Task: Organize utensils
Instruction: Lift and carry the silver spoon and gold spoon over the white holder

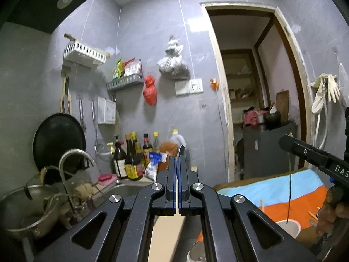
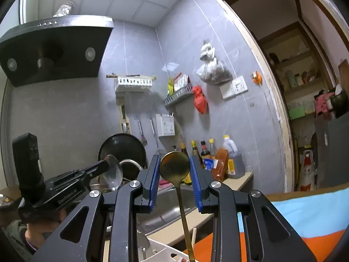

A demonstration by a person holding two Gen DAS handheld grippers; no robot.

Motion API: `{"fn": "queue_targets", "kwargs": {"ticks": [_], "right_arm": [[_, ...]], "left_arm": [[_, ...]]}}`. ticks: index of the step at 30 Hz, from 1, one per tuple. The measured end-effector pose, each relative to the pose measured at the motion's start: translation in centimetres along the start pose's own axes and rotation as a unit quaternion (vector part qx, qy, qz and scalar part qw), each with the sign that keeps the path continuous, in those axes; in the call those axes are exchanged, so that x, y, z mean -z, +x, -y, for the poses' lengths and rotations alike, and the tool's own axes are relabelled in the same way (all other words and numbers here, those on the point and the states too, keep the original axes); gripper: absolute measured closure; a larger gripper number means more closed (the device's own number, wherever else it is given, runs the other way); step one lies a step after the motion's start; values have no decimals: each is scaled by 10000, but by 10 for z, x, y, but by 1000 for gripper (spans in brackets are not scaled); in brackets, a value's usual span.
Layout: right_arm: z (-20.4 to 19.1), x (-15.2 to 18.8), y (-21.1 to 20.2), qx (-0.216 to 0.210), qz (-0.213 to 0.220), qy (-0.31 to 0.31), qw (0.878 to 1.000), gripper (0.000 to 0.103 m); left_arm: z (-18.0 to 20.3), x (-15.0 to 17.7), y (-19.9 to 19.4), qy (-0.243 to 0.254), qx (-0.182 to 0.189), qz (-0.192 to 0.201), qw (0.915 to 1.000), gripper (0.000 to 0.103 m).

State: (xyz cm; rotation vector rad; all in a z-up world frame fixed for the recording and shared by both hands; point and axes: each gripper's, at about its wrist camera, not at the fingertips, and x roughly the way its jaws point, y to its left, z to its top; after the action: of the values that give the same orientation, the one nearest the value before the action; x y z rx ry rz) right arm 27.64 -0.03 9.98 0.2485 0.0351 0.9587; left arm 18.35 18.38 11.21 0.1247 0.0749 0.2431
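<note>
My left gripper (image 1: pixel 177 157) is shut on a silver spoon (image 1: pixel 182 150), which shows edge-on above the fingertips. In the right wrist view the same spoon (image 2: pixel 112 172) stands bowl up at the tip of the left gripper (image 2: pixel 106 166), which a hand holds at the left. My right gripper (image 2: pixel 174 156) is shut on a gold spoon (image 2: pixel 174 167). Its blue pads press the bowl's two edges and the thin handle hangs down. In the left wrist view the right gripper (image 1: pixel 283 142) reaches in from the right, with the spoon's handle (image 1: pixel 290 187) hanging over a white cup (image 1: pixel 288 227).
Below lie a steel sink (image 2: pixel 170 203) and a faucet (image 1: pixel 74 155). A metal bowl (image 1: pixel 28 214) and a black pan (image 1: pixel 59 139) are on the left. Sauce bottles (image 1: pixel 135 157) line the wall. An orange and blue cloth (image 1: pixel 272 187) covers the right. A white rack (image 2: pixel 161 251) sits at the bottom.
</note>
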Motion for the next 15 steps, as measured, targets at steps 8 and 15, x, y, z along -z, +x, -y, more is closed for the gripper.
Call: {"fn": "queue_targets", "kwargs": {"ticks": [8,15], "right_arm": [[10,29,4,179,-265,-73,9995,79],[20,54,4,346,-571,-54,9978,78]], "left_arm": [[10,39,18,143,-116,-123,9998,103],[15,64,26,-35,36,-294,9996,103]]}}
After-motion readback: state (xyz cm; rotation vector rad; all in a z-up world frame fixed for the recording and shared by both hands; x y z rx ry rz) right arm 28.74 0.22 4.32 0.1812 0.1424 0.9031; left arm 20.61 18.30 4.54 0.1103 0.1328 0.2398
